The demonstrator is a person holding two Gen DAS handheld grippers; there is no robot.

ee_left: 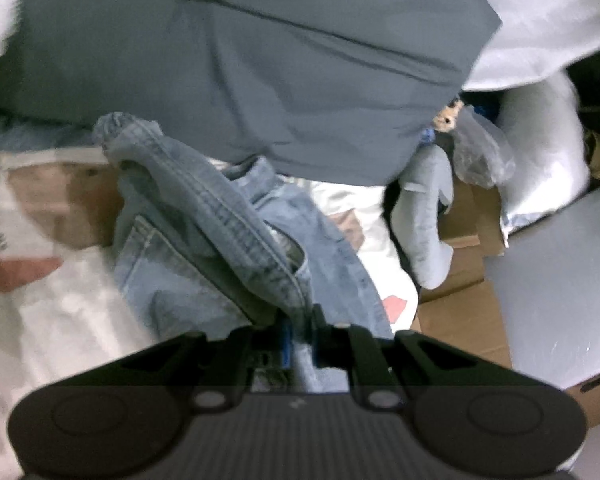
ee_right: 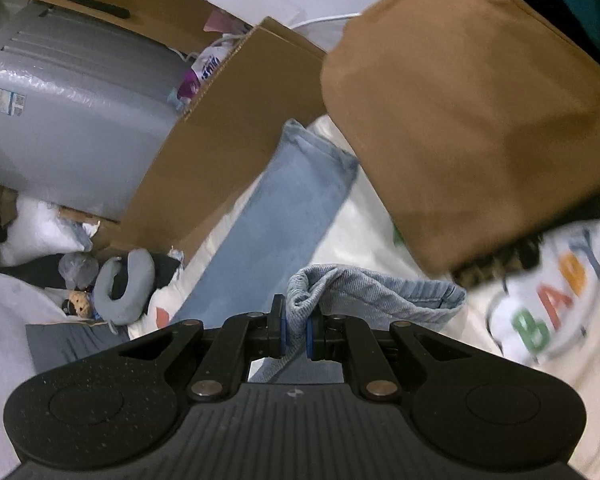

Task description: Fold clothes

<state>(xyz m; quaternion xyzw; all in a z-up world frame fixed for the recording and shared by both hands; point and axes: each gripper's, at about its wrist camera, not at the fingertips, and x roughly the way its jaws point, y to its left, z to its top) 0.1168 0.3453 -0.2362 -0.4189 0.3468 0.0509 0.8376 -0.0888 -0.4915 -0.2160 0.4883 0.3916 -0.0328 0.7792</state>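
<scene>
Covering the bed, a cream printed sheet (ee_right: 380,232) beside cardboard box (ee_right: 228,140).

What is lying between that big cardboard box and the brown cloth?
In the right wrist view, a jeans leg stretches between the cardboard box and the brown cloth, over a cream sheet.

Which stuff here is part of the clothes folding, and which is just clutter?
In use:
jeans
left tool, shut on denim
right tool, shut on denim

Lying about:
cardboard box
grey neck pillow
brown garment
slate-grey garment
</scene>
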